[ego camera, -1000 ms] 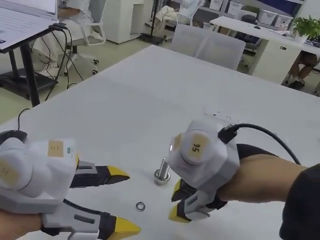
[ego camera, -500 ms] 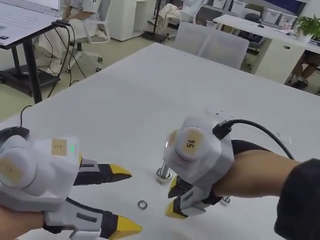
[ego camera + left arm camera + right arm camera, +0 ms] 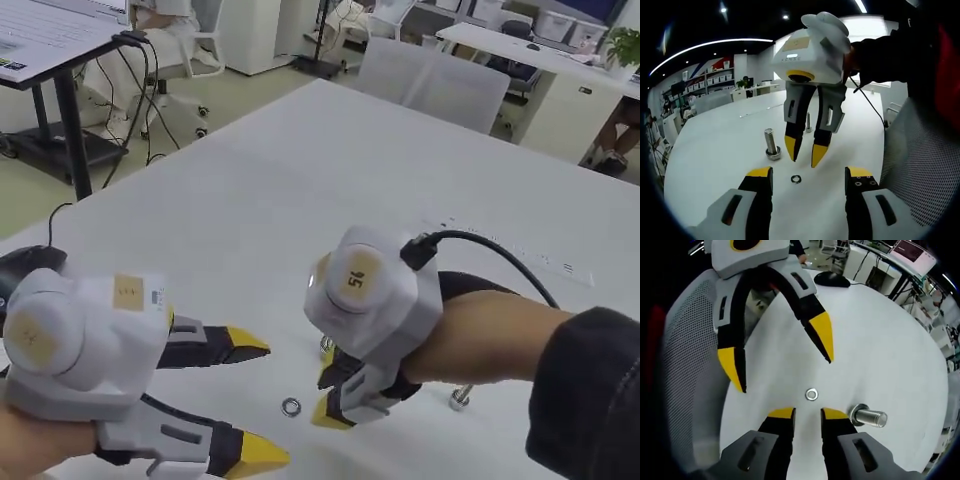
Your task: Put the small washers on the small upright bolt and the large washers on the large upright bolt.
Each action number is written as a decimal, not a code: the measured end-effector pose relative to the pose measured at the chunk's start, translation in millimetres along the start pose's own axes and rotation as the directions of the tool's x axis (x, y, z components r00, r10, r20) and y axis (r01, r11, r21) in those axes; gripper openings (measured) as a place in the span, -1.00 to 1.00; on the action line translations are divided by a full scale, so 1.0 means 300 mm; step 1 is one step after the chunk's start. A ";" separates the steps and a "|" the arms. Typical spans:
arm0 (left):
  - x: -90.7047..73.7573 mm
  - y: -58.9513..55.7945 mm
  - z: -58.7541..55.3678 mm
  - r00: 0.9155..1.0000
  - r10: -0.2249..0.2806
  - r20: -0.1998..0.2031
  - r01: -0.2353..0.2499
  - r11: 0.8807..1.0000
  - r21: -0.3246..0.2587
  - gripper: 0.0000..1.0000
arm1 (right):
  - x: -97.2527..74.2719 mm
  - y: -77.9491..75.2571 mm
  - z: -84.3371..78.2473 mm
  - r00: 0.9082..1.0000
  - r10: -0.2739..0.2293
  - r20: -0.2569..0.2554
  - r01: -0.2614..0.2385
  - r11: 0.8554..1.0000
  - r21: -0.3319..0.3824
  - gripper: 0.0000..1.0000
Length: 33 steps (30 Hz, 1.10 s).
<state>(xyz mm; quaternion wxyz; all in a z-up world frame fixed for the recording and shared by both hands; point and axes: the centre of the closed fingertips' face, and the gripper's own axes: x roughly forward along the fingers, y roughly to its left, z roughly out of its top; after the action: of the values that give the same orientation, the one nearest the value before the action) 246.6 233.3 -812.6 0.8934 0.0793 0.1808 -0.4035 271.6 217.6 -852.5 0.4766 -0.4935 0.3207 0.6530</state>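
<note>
On the white tabletop (image 3: 300, 200): the yellow-tipped white-and-black left gripper (image 3: 255, 400) was spread wide, empty. The matching right gripper (image 3: 808, 413) stood narrowly parted, gripping nothing, and masked most of the large steel upright bolt (image 3: 771, 145) from the head view. The small steel upright bolt (image 3: 460, 397) sat half hidden under the forearm (image 3: 500, 345). The small steel ring washer (image 3: 811, 394) lay between the gripper tips.

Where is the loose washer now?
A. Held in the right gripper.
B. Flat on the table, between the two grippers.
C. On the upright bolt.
B: the washer lies bare on the table, between the left gripper and the right gripper.
</note>
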 end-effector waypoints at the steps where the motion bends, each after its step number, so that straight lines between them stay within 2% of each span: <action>1: 0.000 0.000 -0.002 1.000 0.000 -0.001 0.000 1.000 0.000 0.14 | 0.004 -0.003 0.004 1.000 0.001 0.000 -0.001 1.000 -0.005 -0.57; 10: 0.004 0.007 -0.014 1.000 0.002 -0.008 -0.002 1.000 -0.003 0.14 | 0.061 -0.008 0.035 0.999 0.031 -0.012 -0.031 0.999 -0.025 -0.57; 18: 0.005 0.008 -0.017 1.000 0.004 -0.011 -0.004 1.000 -0.008 0.14 | 0.096 -0.014 0.029 0.998 0.048 -0.032 -0.048 0.999 -0.025 -0.57; 29: 0.009 0.011 -0.012 1.000 0.003 -0.006 -0.003 1.000 -0.012 0.13 | 0.091 -0.014 0.029 0.998 0.042 -0.038 -0.043 0.998 -0.039 -0.62; 33: 0.011 0.010 -0.009 1.000 0.002 -0.003 -0.002 1.000 -0.011 0.13 | 0.090 -0.015 0.026 0.999 0.042 -0.034 -0.043 0.999 -0.015 -0.63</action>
<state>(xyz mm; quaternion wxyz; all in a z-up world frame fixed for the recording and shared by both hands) 250.0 233.8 -816.5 0.8939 0.0754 0.1843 -0.4015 271.6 234.3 -875.7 0.4532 -0.5012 0.3339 0.6572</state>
